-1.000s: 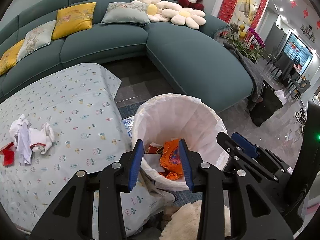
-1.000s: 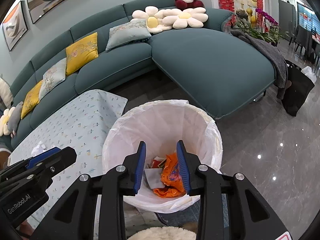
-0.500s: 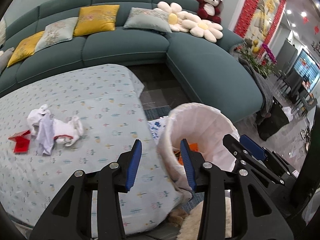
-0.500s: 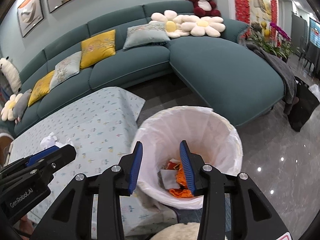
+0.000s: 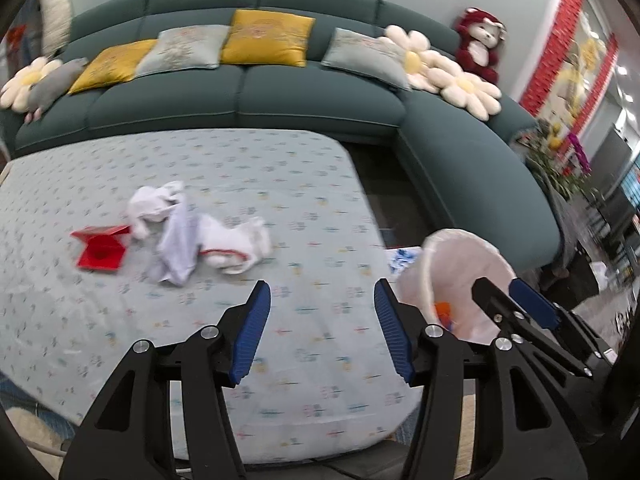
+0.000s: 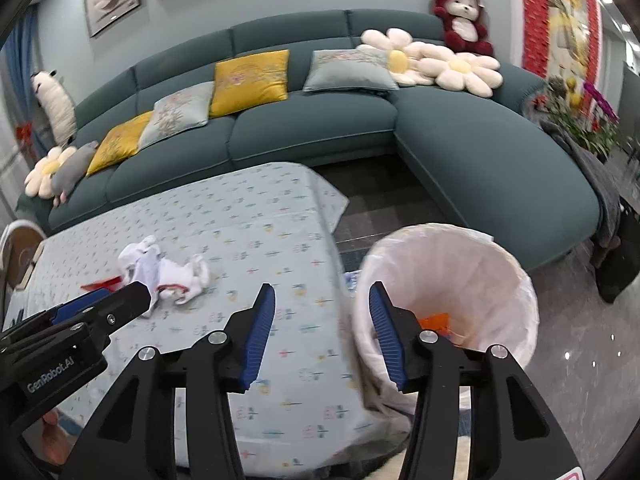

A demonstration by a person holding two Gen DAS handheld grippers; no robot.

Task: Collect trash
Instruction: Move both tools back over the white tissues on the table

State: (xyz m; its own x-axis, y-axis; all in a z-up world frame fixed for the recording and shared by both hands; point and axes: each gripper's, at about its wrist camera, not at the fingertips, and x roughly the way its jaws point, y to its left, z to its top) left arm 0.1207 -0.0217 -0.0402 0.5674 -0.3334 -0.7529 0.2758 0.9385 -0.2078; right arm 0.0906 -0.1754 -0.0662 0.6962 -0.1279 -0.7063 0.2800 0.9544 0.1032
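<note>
Two grippers hang over a desk [image 5: 120,360] w/ a patterned blue cloth. White crumpled tissues [image 5: 200,236] lie mid-desk, a red box [image 5: 100,250] touching their left side. White-lined trash bin [image 6: 448,292] stands just off the desk's right edge, orange wrapper [image 6: 436,322] inside. Teal sofa [image 6: 312,132] behind the desk. Left gripper [image 5: 320,332] & right gripper [image 6: 320,336] tilt down; fingers apart, opening, nothing between.
</note>
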